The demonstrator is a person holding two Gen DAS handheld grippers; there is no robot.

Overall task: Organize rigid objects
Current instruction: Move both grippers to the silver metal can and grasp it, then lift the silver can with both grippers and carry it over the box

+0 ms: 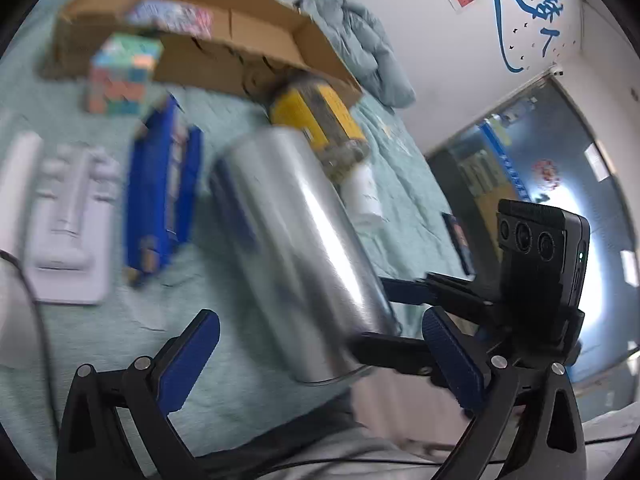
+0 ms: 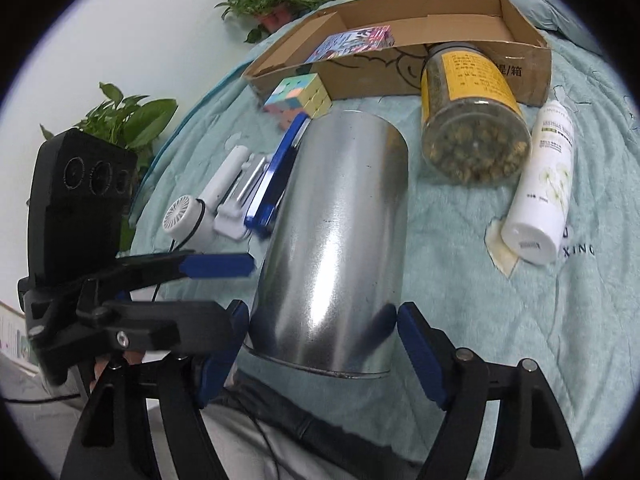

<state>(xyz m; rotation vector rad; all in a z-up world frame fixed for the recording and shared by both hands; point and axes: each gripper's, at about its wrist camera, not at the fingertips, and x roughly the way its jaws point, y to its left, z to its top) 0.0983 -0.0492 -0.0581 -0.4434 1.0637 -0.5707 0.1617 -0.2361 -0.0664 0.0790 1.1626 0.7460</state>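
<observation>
The shiny can (image 2: 332, 240) lies on the bed (image 2: 460, 240), clamped at its near end by the right hand-held gripper (image 2: 320, 332); the left hand-held gripper (image 1: 320, 360) is spread apart, with nothing in it; beside the can lie a jar (image 2: 472, 120), a white bottle (image 2: 540, 184), a blue box (image 2: 276, 176) and a cube (image 2: 300, 96); behind them sits a cardboard box (image 2: 520, 32).

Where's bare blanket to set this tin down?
Free: the blanket between metal tin and white bottle, below the jar. Inside the cardboard box, right of the booklet. Crowded left: blue case, fan, cube.
</observation>
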